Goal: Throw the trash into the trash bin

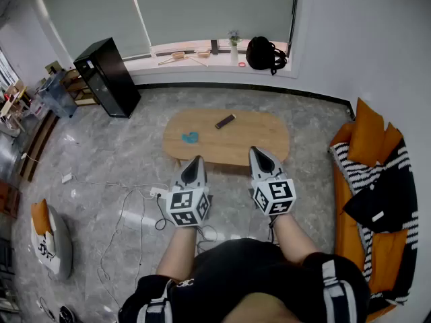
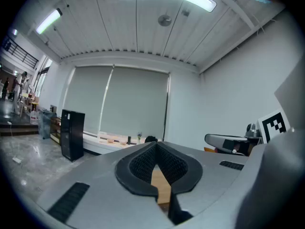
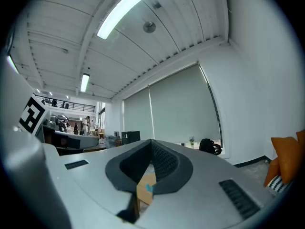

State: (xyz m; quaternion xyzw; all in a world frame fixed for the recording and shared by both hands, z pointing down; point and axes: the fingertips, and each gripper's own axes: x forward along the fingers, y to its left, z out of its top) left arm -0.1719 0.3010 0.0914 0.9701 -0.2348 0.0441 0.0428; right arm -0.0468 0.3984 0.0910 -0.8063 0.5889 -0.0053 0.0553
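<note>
A small crumpled blue piece of trash (image 1: 189, 137) lies on the left part of an oval wooden coffee table (image 1: 256, 140). Both grippers are held side by side over the floor, short of the table's near edge, and point level toward it. My left gripper (image 1: 196, 160) is shut and empty, its tips meeting (image 2: 156, 144). My right gripper (image 1: 256, 151) is also shut and holds nothing (image 3: 151, 142). Below its closed tips, the right gripper view shows a sliver of the table with the blue trash (image 3: 149, 188). No trash bin can be made out for certain.
A dark remote-like object (image 1: 225, 121) lies on the table. A black cabinet (image 1: 108, 77) stands at the back left. A black bag (image 1: 264, 52) sits on the window sill. An orange sofa (image 1: 367, 180) with a striped blanket is at right. Cables (image 1: 128, 207) trail across the floor.
</note>
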